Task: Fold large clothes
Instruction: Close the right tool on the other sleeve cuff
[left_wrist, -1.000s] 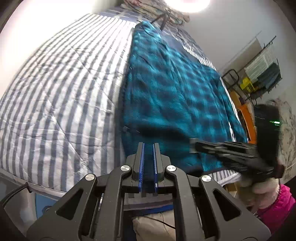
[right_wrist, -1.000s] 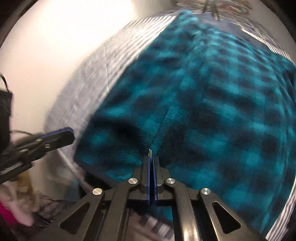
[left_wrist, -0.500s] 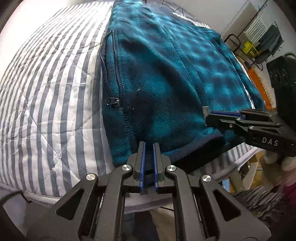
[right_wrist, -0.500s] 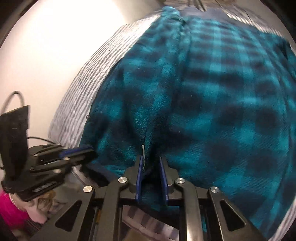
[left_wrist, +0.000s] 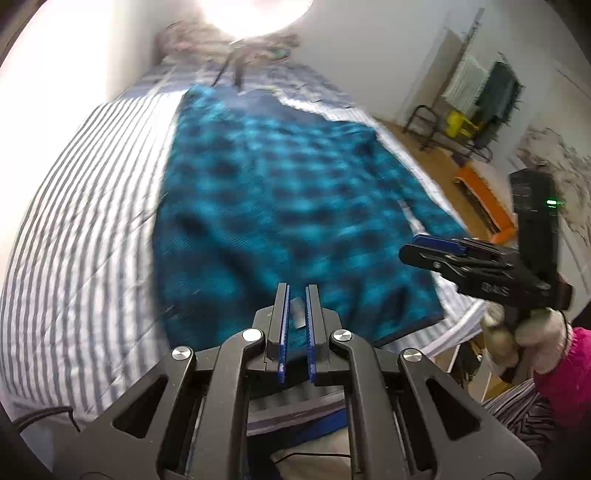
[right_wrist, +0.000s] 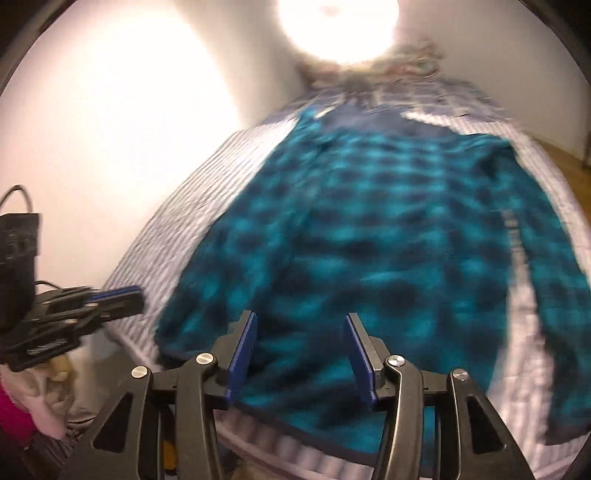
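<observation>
A teal and black checked fleece garment (left_wrist: 280, 206) is lying spread out flat along a bed covered by a grey-and-white striped quilt (left_wrist: 85, 229), its hem reaching the near edge of the bed and its far end stretching towards the pillows. Both views are blurring (the check pattern is smearing). The left hand-held gripper (left_wrist: 295, 310) is hovering over the near hem with its blue-padded fingers standing a narrow gap apart; a small pale tab is showing between them, and I cannot tell whether it is touching them. The right hand-held gripper (right_wrist: 299, 350) is hanging above the near hem with its fingers spread wide, gripping nothing. In the left wrist view it is appearing at the right, held by a light-gloved hand (left_wrist: 517, 332). A drying rack (left_wrist: 472, 99) is standing far right.
</observation>
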